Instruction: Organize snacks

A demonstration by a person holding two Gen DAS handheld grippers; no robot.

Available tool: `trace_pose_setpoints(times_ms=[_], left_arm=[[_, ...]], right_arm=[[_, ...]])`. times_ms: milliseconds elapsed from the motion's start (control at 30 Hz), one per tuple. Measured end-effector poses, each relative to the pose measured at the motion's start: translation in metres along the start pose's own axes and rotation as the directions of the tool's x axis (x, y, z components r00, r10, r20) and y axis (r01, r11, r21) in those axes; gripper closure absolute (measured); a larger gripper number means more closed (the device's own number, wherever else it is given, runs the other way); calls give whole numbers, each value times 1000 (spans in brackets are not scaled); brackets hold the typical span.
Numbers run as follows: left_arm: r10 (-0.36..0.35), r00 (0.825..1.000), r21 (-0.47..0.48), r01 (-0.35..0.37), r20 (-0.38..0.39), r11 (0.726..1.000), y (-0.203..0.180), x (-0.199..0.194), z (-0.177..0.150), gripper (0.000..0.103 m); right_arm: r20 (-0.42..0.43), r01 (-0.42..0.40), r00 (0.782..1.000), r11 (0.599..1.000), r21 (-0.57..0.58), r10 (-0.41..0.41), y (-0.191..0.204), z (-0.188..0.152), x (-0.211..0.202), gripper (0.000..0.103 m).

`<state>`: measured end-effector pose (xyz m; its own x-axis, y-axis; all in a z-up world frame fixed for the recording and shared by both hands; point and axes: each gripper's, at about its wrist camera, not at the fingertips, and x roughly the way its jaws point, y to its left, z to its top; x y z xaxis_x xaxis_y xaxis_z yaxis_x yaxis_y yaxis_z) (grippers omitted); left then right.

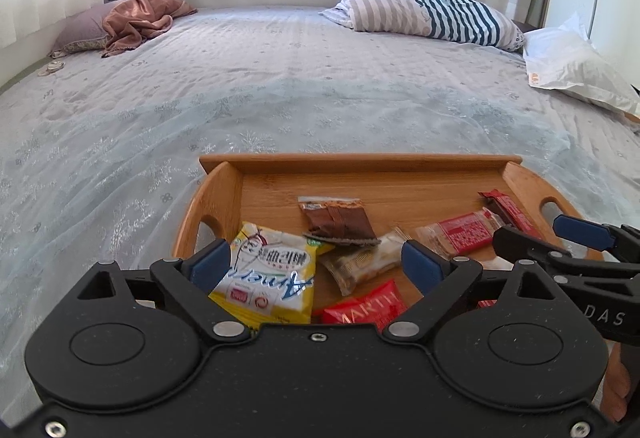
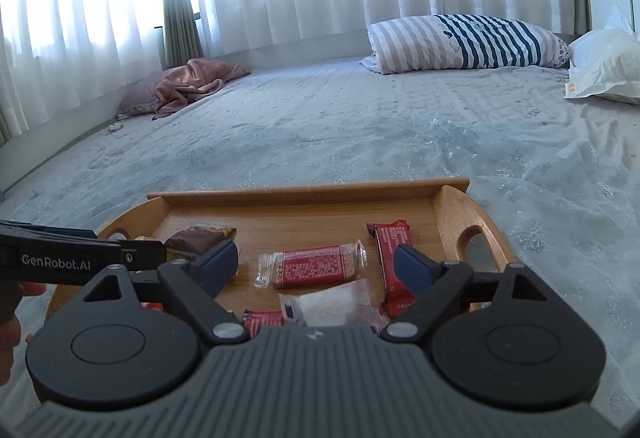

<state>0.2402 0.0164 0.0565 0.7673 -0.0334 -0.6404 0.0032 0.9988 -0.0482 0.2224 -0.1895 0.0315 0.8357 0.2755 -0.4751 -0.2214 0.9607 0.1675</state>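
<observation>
Both grippers hover with jaws spread wide over a wooden tray of snacks on the bed.

The wooden tray (image 1: 360, 162) rests on the bed (image 1: 280, 78), near its front edge. The left gripper (image 1: 316, 266) holds nothing; beyond its tips, at the tray's left end, lie a yellow packet (image 1: 272, 274), a clear-wrapped pastry (image 1: 360, 266) and a red wrapper (image 1: 360, 308), with a brown wafer pack (image 1: 338, 218) farther in. The right gripper (image 2: 316, 264) is likewise empty; a red-labelled bar (image 2: 312, 265) and a white clear-wrapped snack (image 2: 332, 302) lie between its fingers without touching them, and a dark red bar (image 2: 394, 250) lies by the right finger.
</observation>
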Motion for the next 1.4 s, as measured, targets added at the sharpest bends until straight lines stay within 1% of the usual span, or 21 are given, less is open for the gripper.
trace_pose_setpoints(times_ms=[100, 167, 267, 467, 600, 867, 967, 1167, 1400], left_arm=[[3, 1000, -2, -3, 0, 1000, 0, -9, -4, 11], [4, 1000, -11, -5, -5, 1000, 0, -15, -7, 9], [-15, 1000, -23, 14, -19, 1000, 2, -22, -13, 8], [-16, 1000, -21, 15, -14, 1000, 2, -38, -24, 8], [-22, 1000, -8, 22, -9, 1000, -1, -46, -31, 7], [-10, 1000, 29, 10, 8, 1000, -10, -64, -43, 6], [-27, 1000, 37, 27, 3, 999, -12, -72, -48, 6], [-47, 999, 4, 47, 5, 999, -13, -87, -58, 5], [-27, 1000, -22, 27, 2, 999, -11, -91, -79, 5]], right_arm=[[-7, 14, 1000, 1000, 9, -14, 0, -2, -7, 10], [-5, 9, 1000, 1000, 14, -9, -1, -4, -13, 9], [-4, 5, 1000, 1000, 20, -5, -1, -7, -21, 9], [14, 23, 1000, 1000, -16, -23, 2, -13, -36, 8], [15, 23, 1000, 1000, -12, -23, 1, -17, -44, 7], [31, 27, 999, 999, -28, -26, 3, -26, -60, 5], [34, 25, 999, 999, -27, -24, 4, -28, -66, 5], [39, 11, 999, 1000, -5, -11, 4, -34, -78, 3], [42, 11, 999, 1000, -6, -11, 7, -48, -91, 2]])
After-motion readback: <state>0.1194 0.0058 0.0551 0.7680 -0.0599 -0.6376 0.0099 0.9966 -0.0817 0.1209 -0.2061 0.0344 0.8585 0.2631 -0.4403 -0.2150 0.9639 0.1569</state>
